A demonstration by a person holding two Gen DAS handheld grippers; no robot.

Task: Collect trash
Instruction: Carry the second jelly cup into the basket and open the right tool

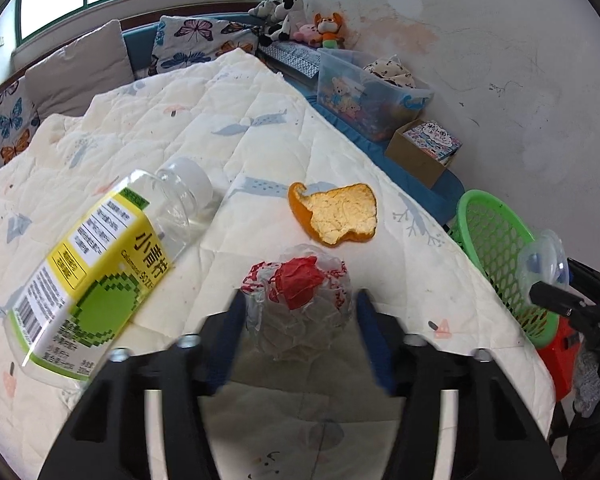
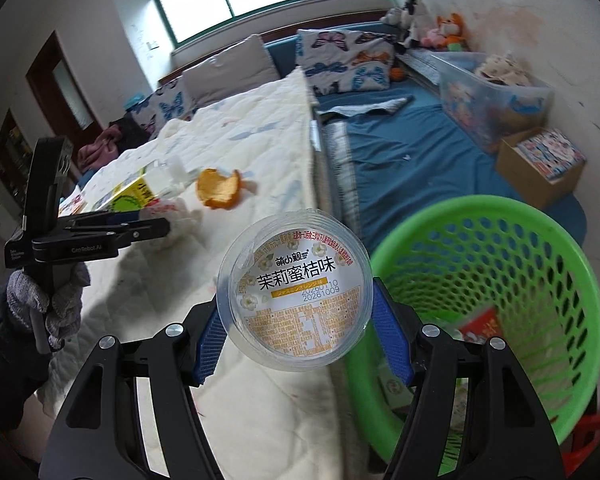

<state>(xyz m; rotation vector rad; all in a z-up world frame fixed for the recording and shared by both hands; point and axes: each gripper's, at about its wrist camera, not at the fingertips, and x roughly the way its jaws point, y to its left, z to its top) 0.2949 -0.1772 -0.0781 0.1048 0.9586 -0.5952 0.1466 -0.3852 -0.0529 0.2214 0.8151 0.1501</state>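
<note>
Now my right hand-held gripper (image 2: 296,328) clamps the light, clear plastic cup (image 2: 294,290) by its thin sides, beside the green basket (image 2: 488,304). My left hand-held gripper (image 1: 298,312) straddles the crumpled wrapper ball (image 1: 298,300) on the bed quilt (image 1: 220,128), not visibly squeezing; soft, it wants a mid-body pinch.

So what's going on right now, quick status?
Right gripper shut on clear plastic cup, beside green basket. Left gripper straddling crumpled wrapper on quilt, contact unclear. Orange peel, bottle uncollected.
</note>
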